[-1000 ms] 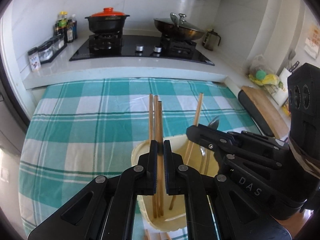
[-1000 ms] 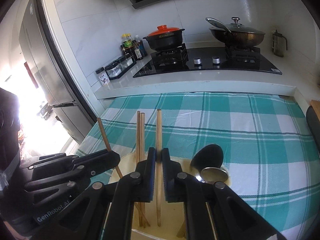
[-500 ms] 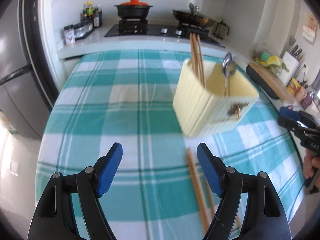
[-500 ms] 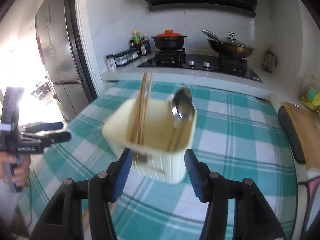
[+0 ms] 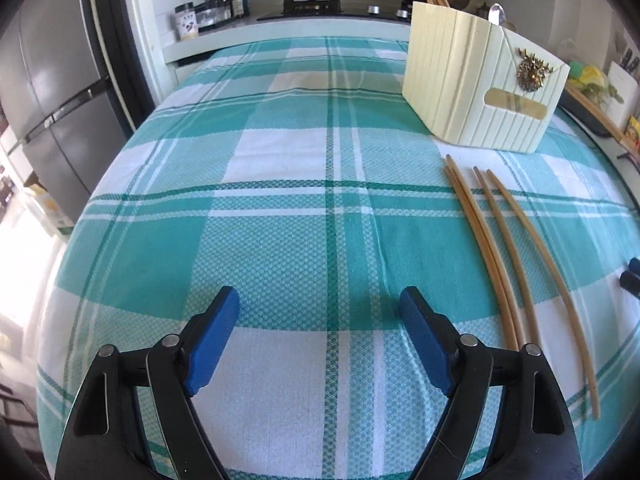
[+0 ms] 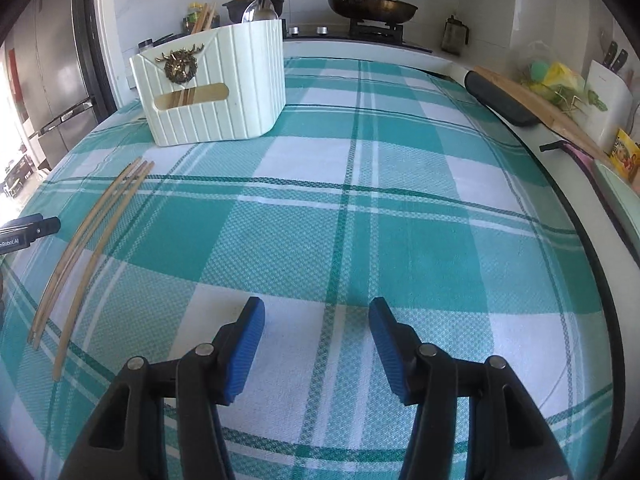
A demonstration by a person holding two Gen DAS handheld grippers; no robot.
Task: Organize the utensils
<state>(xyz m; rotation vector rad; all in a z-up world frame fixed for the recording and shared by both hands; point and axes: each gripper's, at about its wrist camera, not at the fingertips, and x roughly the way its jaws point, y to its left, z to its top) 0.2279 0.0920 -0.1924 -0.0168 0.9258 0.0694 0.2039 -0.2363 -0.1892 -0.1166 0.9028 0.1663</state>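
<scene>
The left gripper (image 5: 320,304) and right gripper (image 6: 316,314) are both hovering spread wide, gripping nothing, over the checked tablecloth (image 5: 280,200). Three loose chopsticks (image 5: 492,248) are lying between them, before one cream holder (image 6: 212,88) carrying more chopsticks and a spoon (image 6: 260,11).

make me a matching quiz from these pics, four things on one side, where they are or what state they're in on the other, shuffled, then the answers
Things:
1. loose chopsticks
2. spoon
3. left gripper
4. pan

Places or states:
A. standing in the cream holder
B. on the stove, lid on
C. lying flat on the checked cloth
D. open, holding nothing

Pairs: 1-C, 2-A, 3-D, 4-B
</scene>
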